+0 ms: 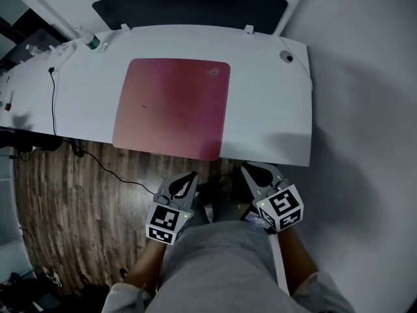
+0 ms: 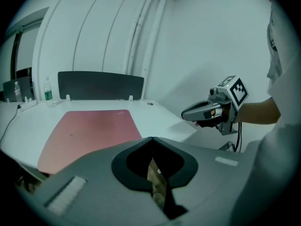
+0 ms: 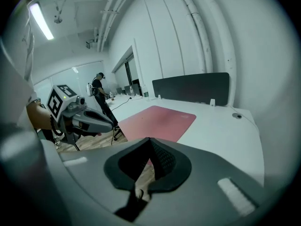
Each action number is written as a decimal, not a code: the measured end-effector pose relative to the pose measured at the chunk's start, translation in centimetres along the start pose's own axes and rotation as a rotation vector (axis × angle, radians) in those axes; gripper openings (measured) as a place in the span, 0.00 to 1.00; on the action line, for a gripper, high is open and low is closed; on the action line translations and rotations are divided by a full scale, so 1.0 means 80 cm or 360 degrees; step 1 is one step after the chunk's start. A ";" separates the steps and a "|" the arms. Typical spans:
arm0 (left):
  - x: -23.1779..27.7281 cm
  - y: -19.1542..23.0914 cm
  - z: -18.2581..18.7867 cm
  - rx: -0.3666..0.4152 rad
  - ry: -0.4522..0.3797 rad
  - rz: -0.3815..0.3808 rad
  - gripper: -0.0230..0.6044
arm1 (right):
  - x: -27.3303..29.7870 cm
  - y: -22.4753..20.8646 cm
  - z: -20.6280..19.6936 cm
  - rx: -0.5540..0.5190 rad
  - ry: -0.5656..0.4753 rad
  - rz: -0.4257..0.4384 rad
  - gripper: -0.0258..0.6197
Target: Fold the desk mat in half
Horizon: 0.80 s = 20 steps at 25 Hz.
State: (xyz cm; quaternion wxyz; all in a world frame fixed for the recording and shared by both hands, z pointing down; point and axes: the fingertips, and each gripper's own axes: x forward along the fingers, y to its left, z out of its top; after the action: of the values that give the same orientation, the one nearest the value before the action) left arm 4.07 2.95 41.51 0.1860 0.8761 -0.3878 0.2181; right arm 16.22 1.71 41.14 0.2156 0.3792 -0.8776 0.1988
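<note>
A pink-red desk mat (image 1: 172, 106) lies flat and unfolded on the white desk (image 1: 273, 109), and its near edge reaches just past the desk's front edge. Both grippers hang in front of the desk over the floor, apart from the mat. My left gripper (image 1: 189, 175) is shut with nothing in it, short of the mat's near edge. My right gripper (image 1: 250, 169) is also shut and empty, below the mat's near right corner. The left gripper view shows the mat (image 2: 89, 131) beyond the closed left gripper (image 2: 151, 139), with the right gripper (image 2: 188, 115) alongside. In the right gripper view the mat (image 3: 160, 120) lies ahead of the right gripper (image 3: 149, 139).
A dark panel (image 1: 189, 5) stands along the desk's far edge. A bottle (image 1: 91, 41) and a black cable (image 1: 53, 96) sit at the desk's left end, a cable grommet (image 1: 287, 57) at the far right. Wood floor (image 1: 65, 207) lies below. A person (image 3: 99, 93) stands far off.
</note>
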 end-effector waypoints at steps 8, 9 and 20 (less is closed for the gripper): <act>0.047 0.003 -0.030 0.0086 0.0111 -0.0103 0.07 | 0.015 -0.017 -0.014 0.0094 -0.0005 -0.0059 0.05; 0.052 0.002 -0.035 0.0087 0.0127 -0.0114 0.08 | 0.016 -0.018 -0.016 0.0105 -0.0011 -0.0062 0.05; 0.109 0.006 -0.096 0.0063 0.0304 -0.0104 0.18 | 0.028 -0.037 -0.053 0.0226 0.0010 -0.0059 0.05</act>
State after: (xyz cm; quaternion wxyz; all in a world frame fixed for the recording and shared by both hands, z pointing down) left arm 7.14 1.25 52.63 0.2116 0.8670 -0.3351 0.3020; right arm 18.00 0.70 46.37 0.1945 0.4091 -0.8534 0.2578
